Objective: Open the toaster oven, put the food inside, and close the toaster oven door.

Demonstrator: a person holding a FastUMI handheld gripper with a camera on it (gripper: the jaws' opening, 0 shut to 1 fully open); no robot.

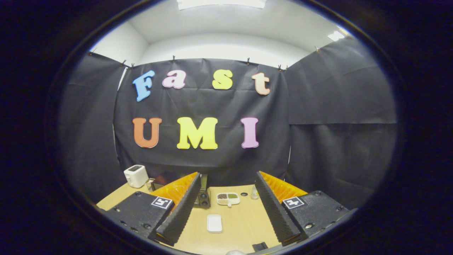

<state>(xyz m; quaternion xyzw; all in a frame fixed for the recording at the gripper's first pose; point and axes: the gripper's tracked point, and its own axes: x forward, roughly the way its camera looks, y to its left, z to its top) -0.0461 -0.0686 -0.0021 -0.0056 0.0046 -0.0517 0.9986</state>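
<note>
My gripper is held above the wooden table, open, with nothing between its fingers. A dark toaster oven stands at the table's back; only its knob side peeks out from behind the left finger. Just right of it, between the fingers and well ahead, lies a pale divided dish holding brown and green food. A small white rectangular tray lies closer, between the fingers, and looks bare.
A white pop-up toaster stands at the back left corner, with a small glass object beside it. A small clear bottle and a round hole in the tabletop are near the right finger. Black cloth walls surround the table.
</note>
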